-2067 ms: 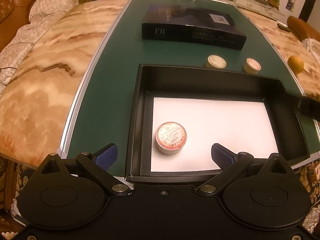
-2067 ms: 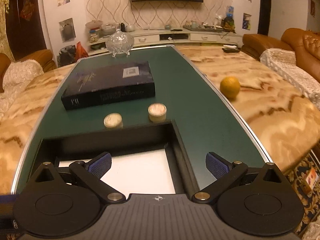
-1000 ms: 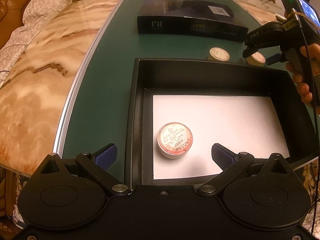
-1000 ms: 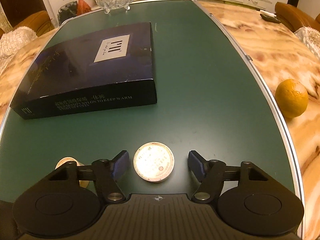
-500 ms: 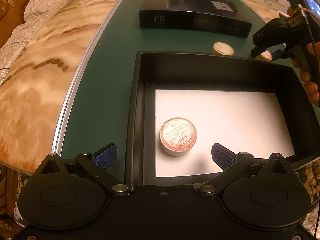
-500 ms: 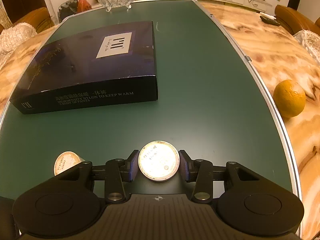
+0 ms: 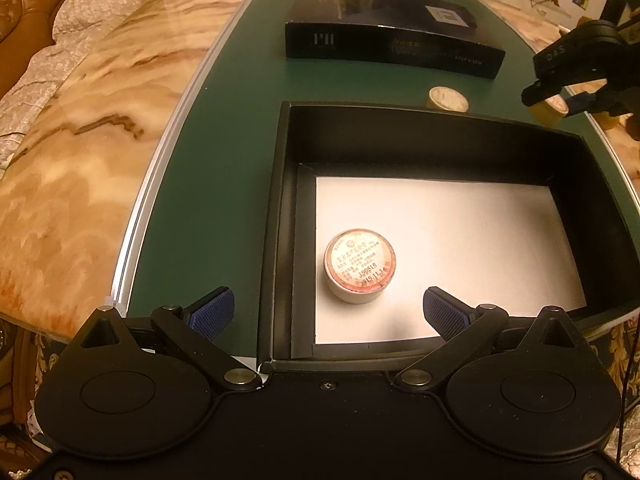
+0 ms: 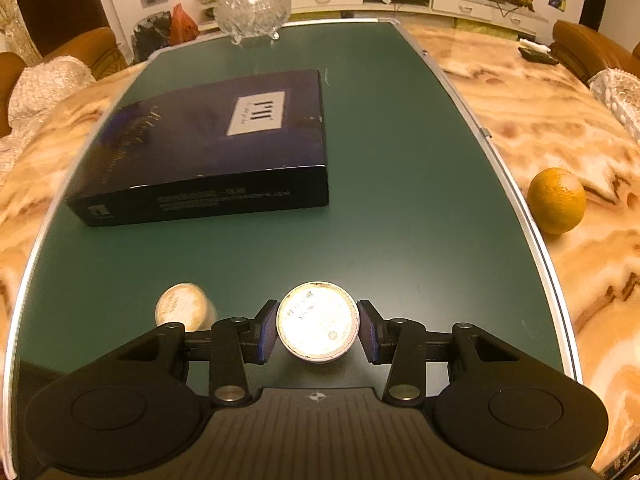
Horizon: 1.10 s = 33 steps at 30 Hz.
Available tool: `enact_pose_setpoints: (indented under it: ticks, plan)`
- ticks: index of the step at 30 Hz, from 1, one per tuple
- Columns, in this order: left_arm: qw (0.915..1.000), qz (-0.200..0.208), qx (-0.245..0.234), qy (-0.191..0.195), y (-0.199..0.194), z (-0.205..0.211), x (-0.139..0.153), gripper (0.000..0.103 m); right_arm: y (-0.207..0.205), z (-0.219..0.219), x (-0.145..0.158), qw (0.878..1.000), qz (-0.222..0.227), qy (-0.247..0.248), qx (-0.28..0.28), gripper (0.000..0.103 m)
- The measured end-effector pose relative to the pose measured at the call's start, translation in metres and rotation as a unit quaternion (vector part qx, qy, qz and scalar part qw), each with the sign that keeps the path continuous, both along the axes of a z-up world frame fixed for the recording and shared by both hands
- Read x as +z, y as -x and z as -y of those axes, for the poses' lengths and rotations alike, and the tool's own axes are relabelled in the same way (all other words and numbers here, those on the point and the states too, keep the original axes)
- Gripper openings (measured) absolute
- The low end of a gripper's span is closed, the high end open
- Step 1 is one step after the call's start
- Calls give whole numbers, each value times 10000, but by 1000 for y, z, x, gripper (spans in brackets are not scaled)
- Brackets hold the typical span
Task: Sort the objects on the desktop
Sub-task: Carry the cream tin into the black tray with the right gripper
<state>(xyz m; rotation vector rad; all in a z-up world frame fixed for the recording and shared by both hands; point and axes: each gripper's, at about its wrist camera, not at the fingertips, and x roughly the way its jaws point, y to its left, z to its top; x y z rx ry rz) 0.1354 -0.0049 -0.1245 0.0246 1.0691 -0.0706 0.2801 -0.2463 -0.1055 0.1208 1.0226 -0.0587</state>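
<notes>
My right gripper (image 8: pixel 318 330) is shut on a small round white-lidded tin (image 8: pixel 318 320) and holds it lifted above the green table mat (image 8: pixel 400 200). It shows in the left wrist view (image 7: pixel 554 106) with the tin (image 7: pixel 554 110) past the far right corner of the black open box (image 7: pixel 280 208). A second tin (image 8: pixel 182 306) stands on the mat to its left, also in the left wrist view (image 7: pixel 448 99). A third tin (image 7: pixel 360 270) with a red-printed lid sits on the box's white floor. My left gripper (image 7: pixel 328 312) is open and empty above the box's near edge.
A dark flat carton (image 8: pixel 212 148) lies on the mat behind the tins, also in the left wrist view (image 7: pixel 392 46). An orange (image 8: pixel 556 200) rests on the marble table at right. A glass bowl (image 8: pixel 252 8) stands at the far end. Sofas surround the table.
My right gripper closed on the right-hand tin and has lifted it off the mat. The left gripper stayed open over the box, shifting slightly.
</notes>
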Motion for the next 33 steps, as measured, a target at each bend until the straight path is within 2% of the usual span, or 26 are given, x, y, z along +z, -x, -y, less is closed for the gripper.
enact_pose_setpoints:
  ticks: [8, 14, 24, 29, 33]
  plan:
    - [9999, 89, 66, 11, 11, -3, 10, 102, 39, -7, 27, 9997, 113, -123, 173, 45]
    - [9997, 221, 103, 26, 23, -7, 22, 103, 70, -13, 32, 9995, 51, -151, 280, 45]
    - [9995, 297, 113, 5, 42, -11, 32, 103, 101, -21, 12, 9987, -278, -157, 402, 45]
    - [9994, 302, 154, -12, 45, -14, 33, 103, 105, -25, -4, 9974, -510, -220, 450, 45]
    - [9994, 303, 148, -28, 46, -15, 33, 103, 104, -30, -15, 9968, -636, -64, 470, 45]
